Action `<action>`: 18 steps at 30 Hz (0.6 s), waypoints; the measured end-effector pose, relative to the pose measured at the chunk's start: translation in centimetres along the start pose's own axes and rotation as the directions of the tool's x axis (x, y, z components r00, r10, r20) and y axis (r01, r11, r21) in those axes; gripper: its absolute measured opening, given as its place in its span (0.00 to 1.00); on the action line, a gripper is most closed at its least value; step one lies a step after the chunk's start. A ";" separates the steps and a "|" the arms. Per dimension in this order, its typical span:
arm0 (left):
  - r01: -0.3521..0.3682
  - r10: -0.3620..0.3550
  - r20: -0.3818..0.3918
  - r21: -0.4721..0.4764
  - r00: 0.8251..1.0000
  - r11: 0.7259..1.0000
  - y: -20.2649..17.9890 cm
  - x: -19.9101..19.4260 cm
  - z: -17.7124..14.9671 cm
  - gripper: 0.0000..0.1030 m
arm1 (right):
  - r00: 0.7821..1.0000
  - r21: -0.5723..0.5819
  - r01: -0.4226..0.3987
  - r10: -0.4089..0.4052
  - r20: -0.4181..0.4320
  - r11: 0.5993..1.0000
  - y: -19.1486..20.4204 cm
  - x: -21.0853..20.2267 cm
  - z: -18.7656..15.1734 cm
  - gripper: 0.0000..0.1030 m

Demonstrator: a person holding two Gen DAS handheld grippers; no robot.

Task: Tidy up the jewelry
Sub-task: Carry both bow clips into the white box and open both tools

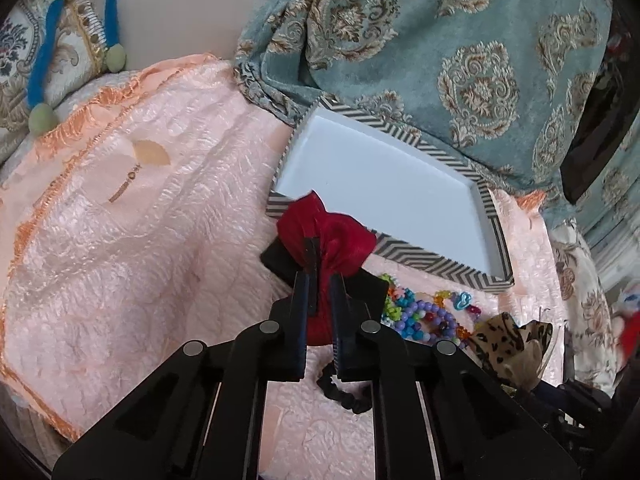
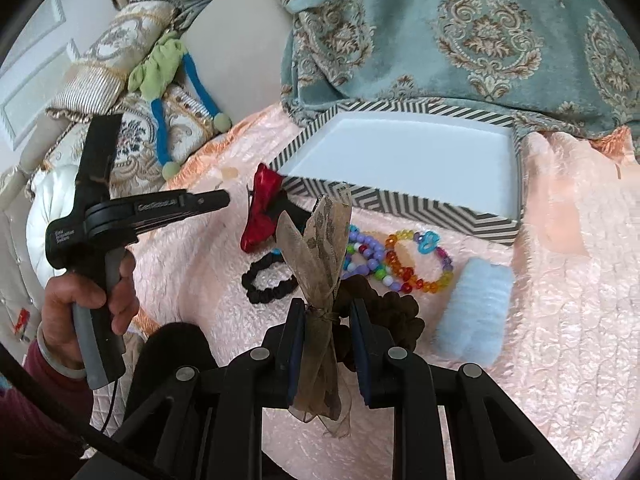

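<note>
Left gripper [image 1: 320, 280] clamps red bow [image 1: 324, 236]; right gripper [image 2: 326, 312] pinches leopard bow [image 2: 320, 240]: soft, light, knot-held.

A soft pink blanket [image 2: 560, 280] covers the bed. On it lie a striped tray [image 2: 400, 204], bead bracelets [image 2: 416, 264], a black hair tie [image 2: 264, 280] and a blue fluffy thing [image 2: 476, 312].

- I saw the tray [image 2: 400, 204] lying on the quilt [image 2: 560, 280], with the patterned blanket [image 2: 480, 40] behind it.
- The bead bracelets [image 2: 416, 264] lay just before the tray.
- Left of them lay the scrunchie [image 2: 260, 284]; right of them, the folded cloth [image 2: 476, 308].
- In my left gripper [image 1: 320, 276] sat the bow clip [image 1: 332, 240].
</note>
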State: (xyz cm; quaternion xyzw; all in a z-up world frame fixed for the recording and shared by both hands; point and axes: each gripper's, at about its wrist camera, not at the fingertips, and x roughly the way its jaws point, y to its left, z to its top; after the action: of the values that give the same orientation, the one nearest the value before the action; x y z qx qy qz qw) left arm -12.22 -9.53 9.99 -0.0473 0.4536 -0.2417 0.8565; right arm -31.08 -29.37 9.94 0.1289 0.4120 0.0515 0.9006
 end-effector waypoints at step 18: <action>-0.037 0.033 -0.092 -0.043 0.995 0.998 0.1 6.1 -0.4 0.16 | 1.000 0.057 -0.020 0.019 0.024 0.998 -1.5 -1.5 0.5 0.21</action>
State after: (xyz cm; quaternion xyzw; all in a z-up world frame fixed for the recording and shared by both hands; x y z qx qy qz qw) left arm -9.57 -12.17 5.10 -0.0472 0.4981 -0.2184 0.8378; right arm -31.72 -31.20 10.95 0.1591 0.4016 0.0469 0.9006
